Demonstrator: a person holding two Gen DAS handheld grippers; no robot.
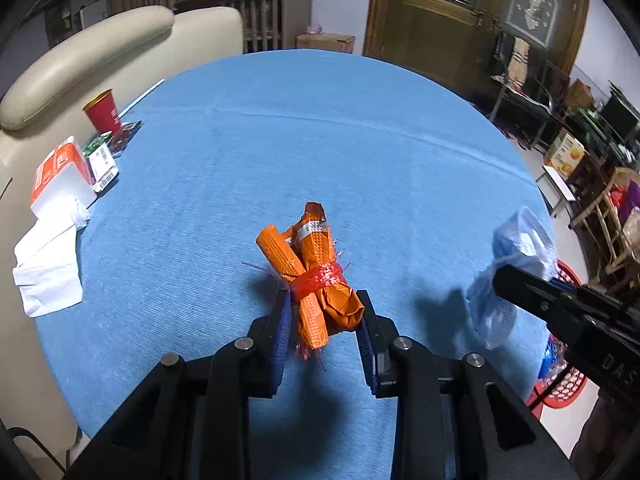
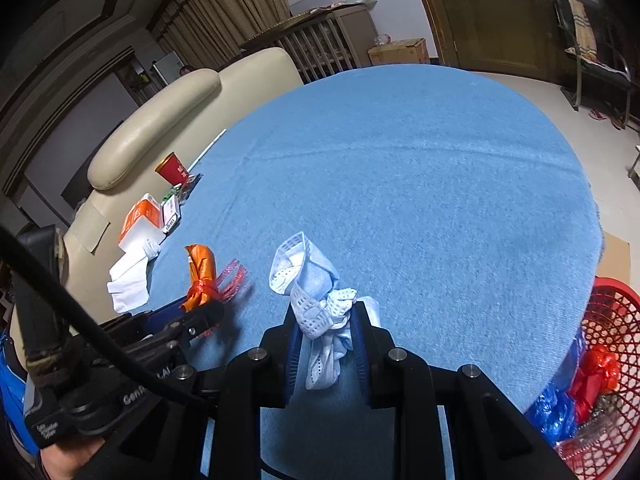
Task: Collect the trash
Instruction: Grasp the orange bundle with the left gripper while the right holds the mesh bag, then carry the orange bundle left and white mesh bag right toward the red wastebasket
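Observation:
My left gripper (image 1: 325, 304) is shut on an orange wrapper bundle (image 1: 312, 256) tied with a red band, held above the blue tablecloth (image 1: 320, 128). The same bundle (image 2: 202, 270) shows at the left of the right wrist view, in the left gripper (image 2: 200, 312). My right gripper (image 2: 326, 320) is shut on a crumpled white and pale blue mask wad (image 2: 308, 280). That wad (image 1: 516, 264) hangs at the right edge of the left wrist view, gripped by the right gripper (image 1: 500, 276). A red mesh basket (image 2: 612, 320) beside the table's right edge holds red and blue plastic scraps.
At the table's left edge stand a red paper cup (image 1: 103, 112), an orange and white tissue pack (image 1: 60, 172) with white tissues (image 1: 48, 268) spilling out, and small printed packets (image 1: 105, 160). A cream sofa (image 1: 80, 52) lies behind. The basket (image 1: 560, 384) sits low at right.

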